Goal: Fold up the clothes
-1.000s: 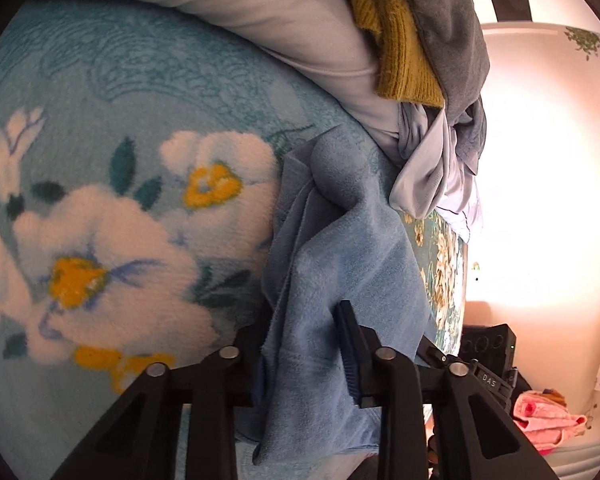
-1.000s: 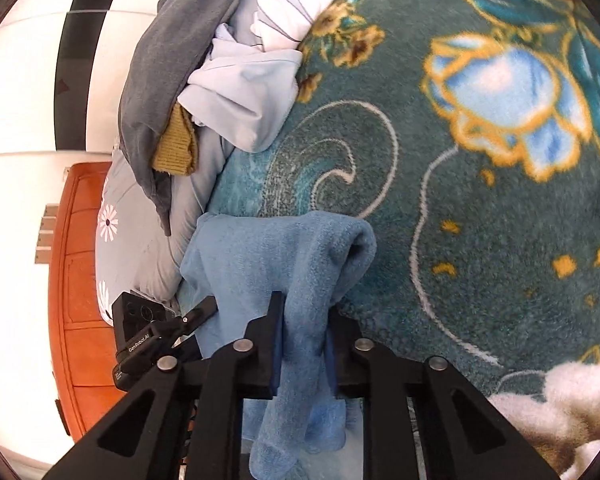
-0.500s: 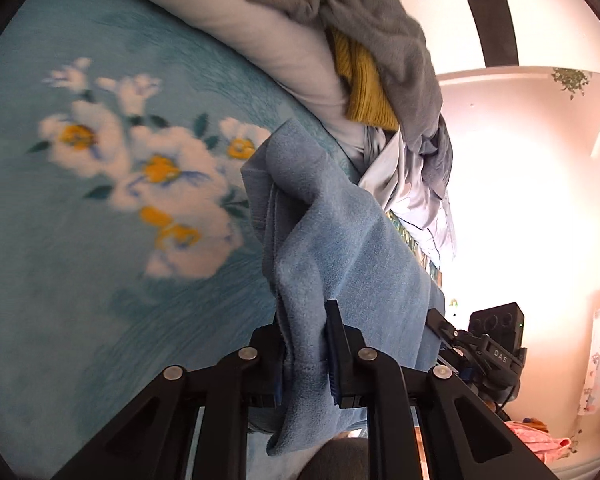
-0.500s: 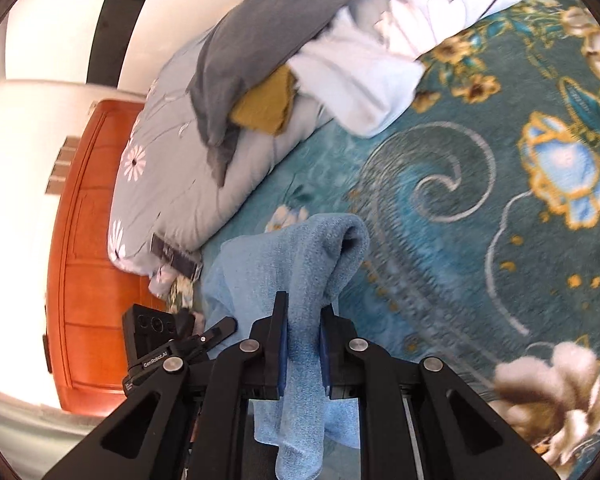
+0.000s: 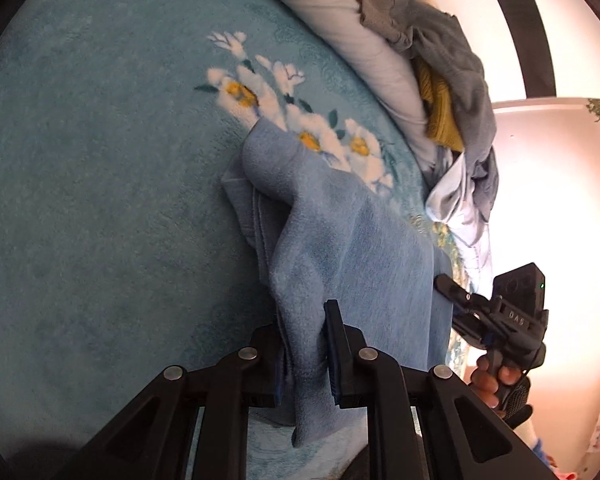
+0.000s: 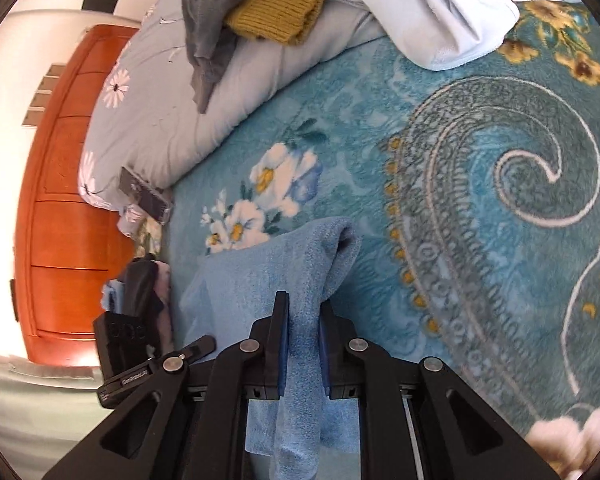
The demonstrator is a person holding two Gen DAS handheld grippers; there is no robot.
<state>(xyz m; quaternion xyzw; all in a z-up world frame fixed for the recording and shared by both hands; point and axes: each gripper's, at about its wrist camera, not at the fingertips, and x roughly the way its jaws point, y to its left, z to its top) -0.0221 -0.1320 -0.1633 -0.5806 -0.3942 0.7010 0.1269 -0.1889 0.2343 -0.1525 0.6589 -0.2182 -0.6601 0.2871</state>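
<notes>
A light blue fleece garment (image 5: pixel 340 240) hangs stretched between both grippers above the teal flowered blanket (image 5: pixel 100 200). My left gripper (image 5: pixel 304 344) is shut on one bunched edge of it. In the right wrist view the same blue fleece garment (image 6: pixel 276 276) drapes over my right gripper (image 6: pixel 303 328), which is shut on another edge, with cloth hanging down below the fingers. The right gripper's body (image 5: pixel 508 316), held by a hand, shows at the right of the left wrist view. At lower left of the right wrist view is the left gripper's body (image 6: pixel 132 336).
A pile of clothes lies on a pale pillow (image 6: pixel 148 92): a grey garment (image 6: pixel 216 12), a mustard knit (image 6: pixel 284 12) and a white garment (image 6: pixel 440 12). An orange wooden headboard (image 6: pixel 60 220) stands behind. A small dark device (image 6: pixel 144 196) lies beside the pillow.
Both grippers have lifted the blue garment higher off the blanket and spread it wider. The left gripper closed on the cloth after the first frame.
</notes>
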